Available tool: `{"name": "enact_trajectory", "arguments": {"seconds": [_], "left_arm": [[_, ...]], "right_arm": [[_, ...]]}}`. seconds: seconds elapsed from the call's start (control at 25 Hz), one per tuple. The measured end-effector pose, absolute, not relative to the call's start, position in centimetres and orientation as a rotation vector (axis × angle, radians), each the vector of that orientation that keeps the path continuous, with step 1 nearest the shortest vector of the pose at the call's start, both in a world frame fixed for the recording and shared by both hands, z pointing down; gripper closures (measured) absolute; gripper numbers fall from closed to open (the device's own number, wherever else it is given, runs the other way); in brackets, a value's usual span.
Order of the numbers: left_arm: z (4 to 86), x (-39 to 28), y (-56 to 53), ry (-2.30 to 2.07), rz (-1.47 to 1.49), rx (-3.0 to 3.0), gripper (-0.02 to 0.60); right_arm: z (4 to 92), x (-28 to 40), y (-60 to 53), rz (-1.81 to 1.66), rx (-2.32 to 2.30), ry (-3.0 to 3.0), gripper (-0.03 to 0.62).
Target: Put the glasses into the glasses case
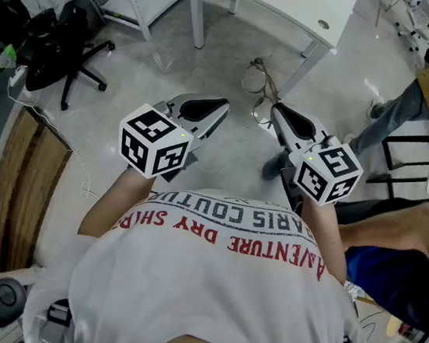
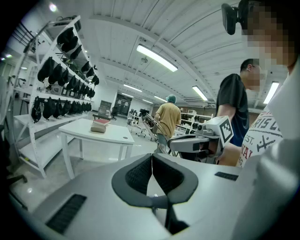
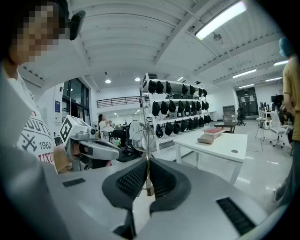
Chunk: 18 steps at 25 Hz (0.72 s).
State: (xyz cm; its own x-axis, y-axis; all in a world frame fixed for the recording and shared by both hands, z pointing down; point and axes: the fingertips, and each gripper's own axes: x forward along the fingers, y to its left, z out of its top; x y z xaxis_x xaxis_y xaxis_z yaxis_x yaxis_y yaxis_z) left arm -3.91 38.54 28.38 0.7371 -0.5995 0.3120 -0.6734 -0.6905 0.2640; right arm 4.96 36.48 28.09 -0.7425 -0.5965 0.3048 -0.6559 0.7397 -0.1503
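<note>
The right gripper (image 3: pixel 148 161) is pinching the glasses (image 3: pixel 147 140) by one temple, the left gripper (image 2: pixel 152 157) sitting closed and empty, so carrying them smoothly to the case (image 3: pixel 206 139) seems wise.

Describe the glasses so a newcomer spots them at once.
In the head view, find the white table at the top, then look just below it. The glasses stick out from the shut jaws of the right gripper, pinched by one arm: thin wire frame, clear round lenses; the left gripper holds nothing.
</note>
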Motion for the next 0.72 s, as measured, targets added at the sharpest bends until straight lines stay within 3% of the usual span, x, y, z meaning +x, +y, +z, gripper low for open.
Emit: {"name": "enact_trajectory", "arguments": {"seconds": [0.72], "left_arm": [[29.1,-3.5,35.1,-0.954,0.278,2.590,0.552]], "right_arm": [[28.7,6.8,33.7,0.365,1.080,-2.687,0.560]]}}
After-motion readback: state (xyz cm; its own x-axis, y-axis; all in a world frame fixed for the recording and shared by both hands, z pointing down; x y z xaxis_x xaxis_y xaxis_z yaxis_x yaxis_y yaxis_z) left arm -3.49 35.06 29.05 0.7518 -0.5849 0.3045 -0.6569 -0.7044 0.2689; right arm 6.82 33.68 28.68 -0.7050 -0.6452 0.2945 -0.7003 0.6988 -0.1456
